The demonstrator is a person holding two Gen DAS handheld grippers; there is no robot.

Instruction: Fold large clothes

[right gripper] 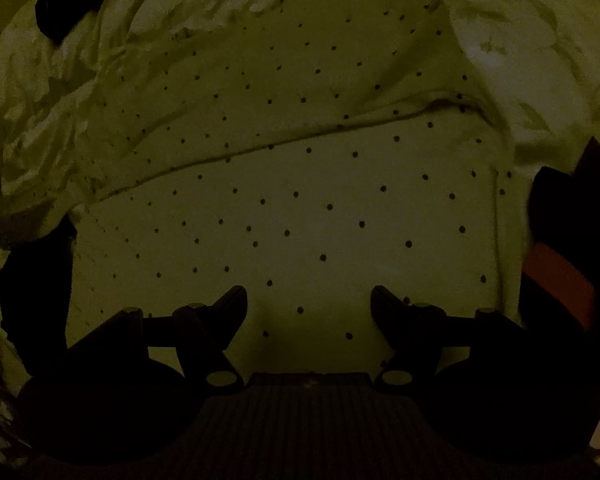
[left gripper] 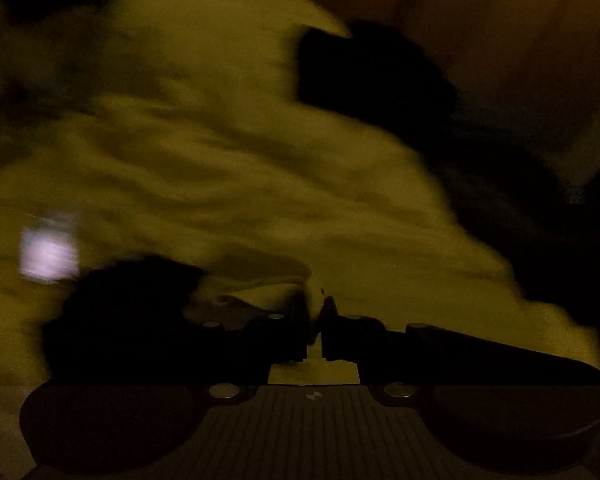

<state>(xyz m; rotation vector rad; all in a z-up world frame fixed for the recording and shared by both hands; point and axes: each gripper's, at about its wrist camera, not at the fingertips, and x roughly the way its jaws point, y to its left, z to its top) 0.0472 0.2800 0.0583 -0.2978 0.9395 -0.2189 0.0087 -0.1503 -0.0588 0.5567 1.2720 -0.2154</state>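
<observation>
In the left wrist view the left gripper [left gripper: 315,316] has its jaws drawn almost together on a pinch of pale cloth, an edge of the garment [left gripper: 228,168], which bunches up between the fingertips; the grip is probably there so that this edge can be lifted and carried over for a fold. Beyond it the rest of the cloth runs away in blurred wrinkles, with a dark shape [left gripper: 364,76] lying at its far side that is too blurred to name. In the right wrist view the right gripper [right gripper: 308,300] hangs with its jaws wide apart and nothing between them, pointing down over the spotted garment [right gripper: 300,208], which lies spread flat with one layer already folded across it farther off, likely waiting to pin or take the cloth
</observation>
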